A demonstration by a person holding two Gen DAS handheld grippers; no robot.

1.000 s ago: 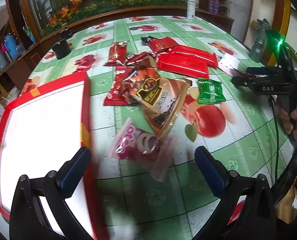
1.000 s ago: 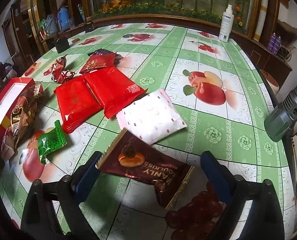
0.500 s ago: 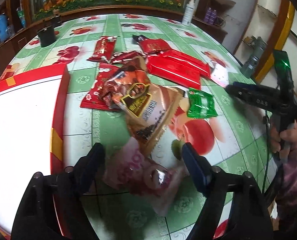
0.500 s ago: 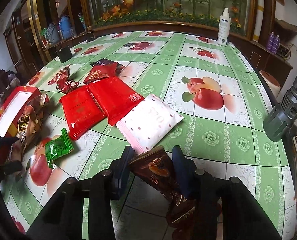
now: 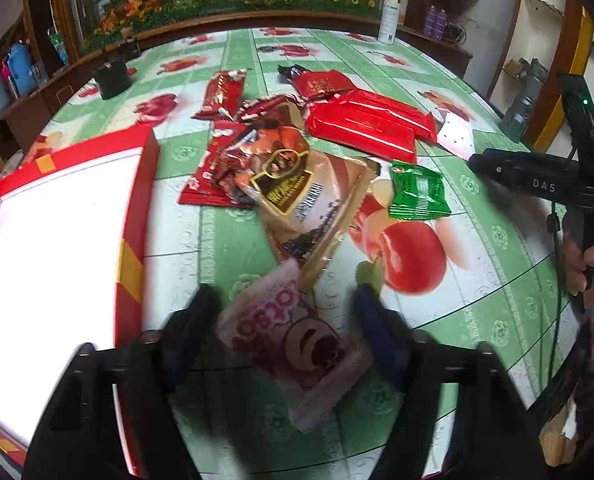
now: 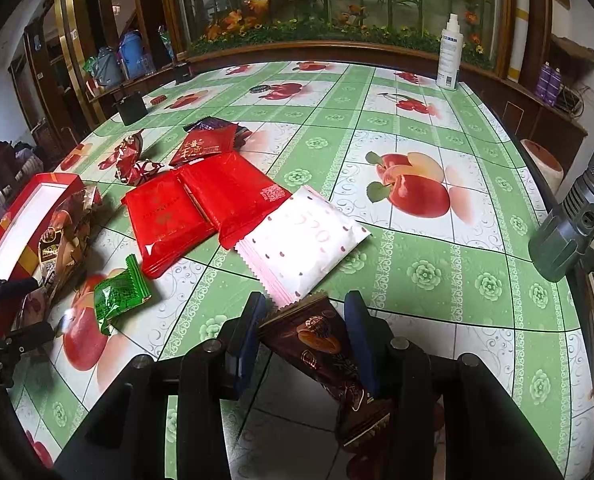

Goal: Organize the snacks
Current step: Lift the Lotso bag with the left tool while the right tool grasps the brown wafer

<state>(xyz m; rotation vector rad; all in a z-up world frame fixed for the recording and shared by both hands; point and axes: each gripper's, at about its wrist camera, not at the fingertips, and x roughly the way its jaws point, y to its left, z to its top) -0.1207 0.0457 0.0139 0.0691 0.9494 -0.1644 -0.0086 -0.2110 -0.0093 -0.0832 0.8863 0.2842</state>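
Observation:
My left gripper (image 5: 287, 316) points down at a pink snack packet (image 5: 293, 340) lying on the green fruit-print tablecloth. Its jaws are closing, and both pads touch the packet's edges. A red-rimmed white box (image 5: 137, 184) lies open just left of it. My right gripper (image 6: 305, 308) is shut on a dark brown cookie packet (image 6: 317, 344), which stands squeezed lengthwise between the blue pads. In front of it lie a white dotted packet (image 6: 305, 236), two flat red packets (image 6: 201, 204) and a small green packet (image 6: 121, 292).
A brown snack bag (image 5: 309, 200) and several red wrappers lie piled between the box and the red packets. A spray bottle (image 6: 449, 56) stands at the far edge and a grey flashlight (image 6: 569, 232) at the right edge. A small black box (image 5: 111, 76) sits far left.
Both pairs of jaws came together from wide open. The right pair closed on the brown packet, which went from lying flat to squeezed upright. The left pair narrowed onto the pink packet.

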